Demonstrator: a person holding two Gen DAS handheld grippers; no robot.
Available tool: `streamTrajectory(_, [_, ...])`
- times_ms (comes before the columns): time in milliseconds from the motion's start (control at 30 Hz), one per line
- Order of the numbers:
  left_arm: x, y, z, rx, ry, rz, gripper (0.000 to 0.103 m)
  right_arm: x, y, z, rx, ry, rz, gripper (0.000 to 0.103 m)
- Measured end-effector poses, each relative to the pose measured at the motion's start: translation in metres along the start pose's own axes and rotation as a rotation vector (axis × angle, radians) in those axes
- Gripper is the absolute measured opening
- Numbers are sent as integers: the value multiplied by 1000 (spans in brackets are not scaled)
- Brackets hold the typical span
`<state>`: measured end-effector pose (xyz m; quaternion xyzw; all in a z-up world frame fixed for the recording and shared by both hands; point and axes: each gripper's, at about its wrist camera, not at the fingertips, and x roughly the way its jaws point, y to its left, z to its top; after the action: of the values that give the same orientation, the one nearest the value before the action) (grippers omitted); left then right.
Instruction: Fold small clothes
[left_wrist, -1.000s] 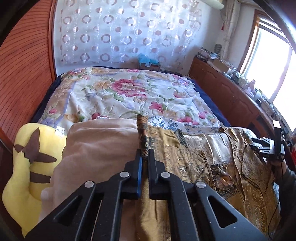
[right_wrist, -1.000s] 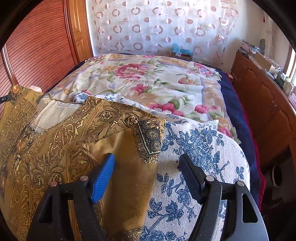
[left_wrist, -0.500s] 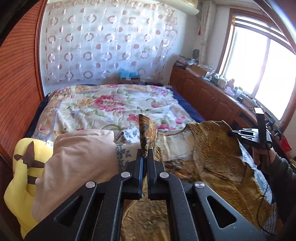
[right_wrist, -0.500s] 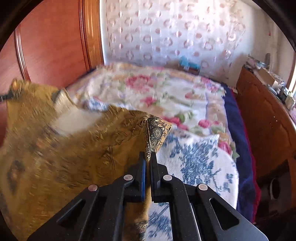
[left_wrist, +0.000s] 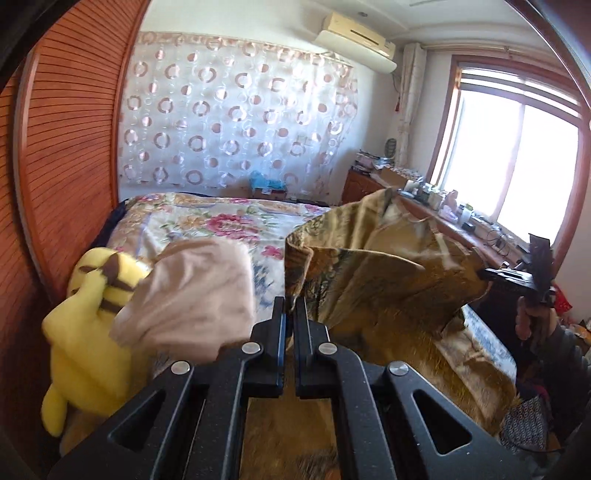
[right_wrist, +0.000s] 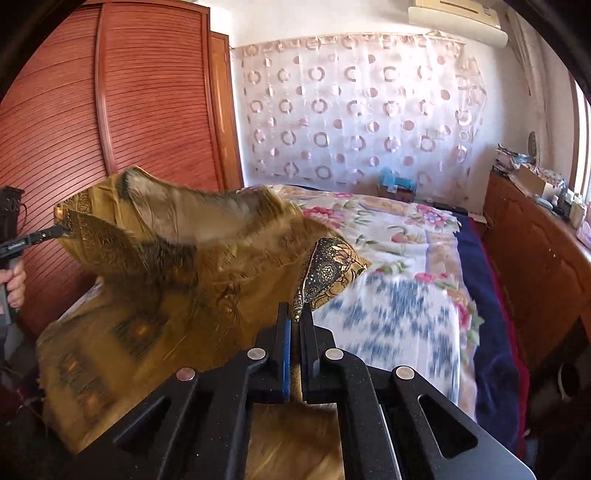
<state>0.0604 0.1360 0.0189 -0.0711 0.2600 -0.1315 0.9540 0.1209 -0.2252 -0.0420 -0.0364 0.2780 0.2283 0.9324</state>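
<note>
r gripper (right_wrist: 294, 321) was spread beside the gold garment (right_wrist: 207, 280) a sec ago, now it's pinched on the dark patterned corner, so i've got both ends. l gripper (left_wrist: 290, 310) pressed together on the other edge, same as before. cloth was lying flat over the bed (right_wrist: 406, 229), now it's lifted & hanging between my two grippers, blurred w/ motion. means pickup's done imo, next is laying it out for the fold. in each view the fabric rises straight from the tips, the rest droops below
</note>
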Motion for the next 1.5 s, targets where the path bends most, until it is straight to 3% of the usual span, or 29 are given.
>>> streamTrajectory(133, [-23, 14, -34, -63, 10, 12, 4, -40, 5, -50, 37, 36, 14, 3])
streamTrajectory(333, [-31, 26, -76, -126, 54, 29, 4, -87, 12, -93, 69, 97, 30, 3])
streamTrajectory(533, [-30, 27, -94, -109, 105, 67, 4, -99, 13, -104, 98, 157, 32, 3])
streamTrajectory(733, [-34, 21, -93, -35, 113, 114, 10, -90, 16, -85, 92, 175, 7, 3])
streamTrajectory(833, [-42, 17, -87, 7, 83, 126, 23, -85, 23, -80, 78, 176, -1, 3])
streamTrajectory(900, [-47, 15, -82, 30, 63, 136, 48, -86, 28, -80, 65, 177, -11, 9])
streamTrajectory(933, [-49, 14, -79, 41, 46, 128, 52, -88, 29, -81, 63, 171, -18, 10])
streamTrajectory(1000, [-50, 13, -73, 56, 36, 137, 72, -91, 30, -82, 62, 160, -26, 11])
streamTrajectory(1067, [-50, 12, -67, 61, 29, 135, 78, -95, 28, -81, 62, 147, -36, 11])
streamTrajectory(1233, [-35, 15, -57, 71, 55, 140, 79, -107, 21, -76, 44, 121, -74, 16])
streamTrajectory(1300, [-27, 19, -53, 66, 71, 147, 79, -106, 19, -71, 33, 114, -105, 36])
streamTrajectory(1333, [-20, 21, -49, 59, 87, 164, 79, -103, 18, -69, 26, 110, -119, 39])
streamTrajectory(1500, [0, 27, -27, 71, 98, 167, 79, -81, 10, -56, 36, 101, -144, 39])
